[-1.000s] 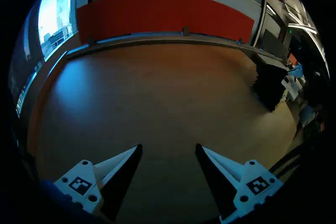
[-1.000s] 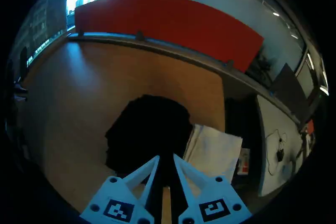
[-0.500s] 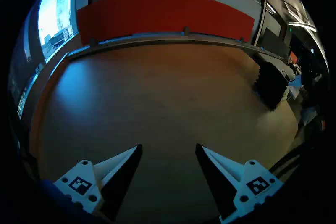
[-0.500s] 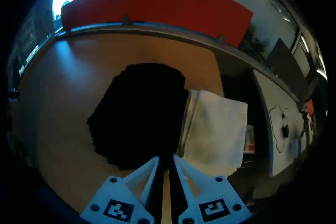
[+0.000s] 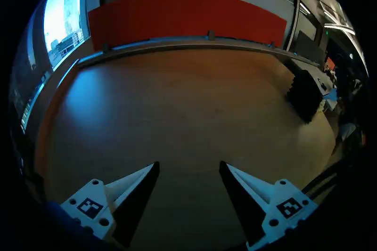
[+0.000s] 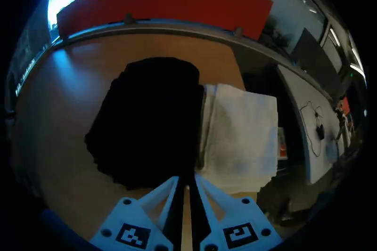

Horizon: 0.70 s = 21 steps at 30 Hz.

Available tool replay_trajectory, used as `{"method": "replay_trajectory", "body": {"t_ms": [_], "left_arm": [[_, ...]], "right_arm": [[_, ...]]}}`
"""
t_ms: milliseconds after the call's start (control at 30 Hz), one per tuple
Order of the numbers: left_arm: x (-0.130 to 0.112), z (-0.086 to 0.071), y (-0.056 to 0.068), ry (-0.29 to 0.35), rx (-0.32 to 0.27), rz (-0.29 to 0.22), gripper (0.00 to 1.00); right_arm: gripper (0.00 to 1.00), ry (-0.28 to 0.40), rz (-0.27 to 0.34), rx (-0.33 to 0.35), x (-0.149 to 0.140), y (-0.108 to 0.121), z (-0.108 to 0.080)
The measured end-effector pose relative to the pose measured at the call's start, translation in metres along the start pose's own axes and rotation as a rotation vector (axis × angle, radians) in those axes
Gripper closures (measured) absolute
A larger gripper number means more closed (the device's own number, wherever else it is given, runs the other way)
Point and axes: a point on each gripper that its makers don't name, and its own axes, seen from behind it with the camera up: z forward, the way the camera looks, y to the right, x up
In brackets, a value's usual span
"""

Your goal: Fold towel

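The left gripper (image 5: 188,166) hovers over the bare middle of the tabletop (image 5: 188,100), which is smooth, warm-toned wood. Its pale, wedge-shaped fingers stand wide apart and hold nothing.

The right gripper (image 6: 186,182) has its fingers drawn almost together, with a thin slit between them. Their tips meet the near edge of the dark towel (image 6: 146,124), but I cannot tell whether they pinch it. This towel is a black, rough-edged, roughly rectangular spread lying toward the tabletop's right edge. Its right side touches a white towel (image 6: 240,128), which is folded into a neat, nubbly rectangle right at that edge.

Beyond the edge is a pale desk (image 6: 301,109) carrying a cable (image 6: 316,126). A grey rail (image 5: 188,43) runs along the far edge, with a red panel (image 5: 188,15) behind it. A bright window (image 5: 63,15) is past the far left corner.
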Motion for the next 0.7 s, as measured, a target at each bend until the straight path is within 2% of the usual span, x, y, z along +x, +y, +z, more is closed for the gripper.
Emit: {"method": "replay_trajectory", "body": {"t_ms": [400,533,600,700], "left_arm": [[0.003,-0.002,-0.009,0.011,0.007,-0.007,0.07],[0.004,-0.002,-0.010,0.014,0.005,-0.009,0.07],[0.004,-0.002,-0.011,0.015,0.004,-0.007,0.06],[0.004,-0.002,-0.012,0.019,0.003,-0.005,0.07]], "right_arm": [[0.90,0.050,0.057,-0.007,0.002,-0.004,-0.007],[0.85,0.059,0.061,-0.022,0.000,-0.002,-0.012],[0.78,0.062,0.061,-0.030,-0.001,-0.001,-0.014],[0.59,0.067,0.064,-0.036,-0.002,-0.001,-0.016]]}}
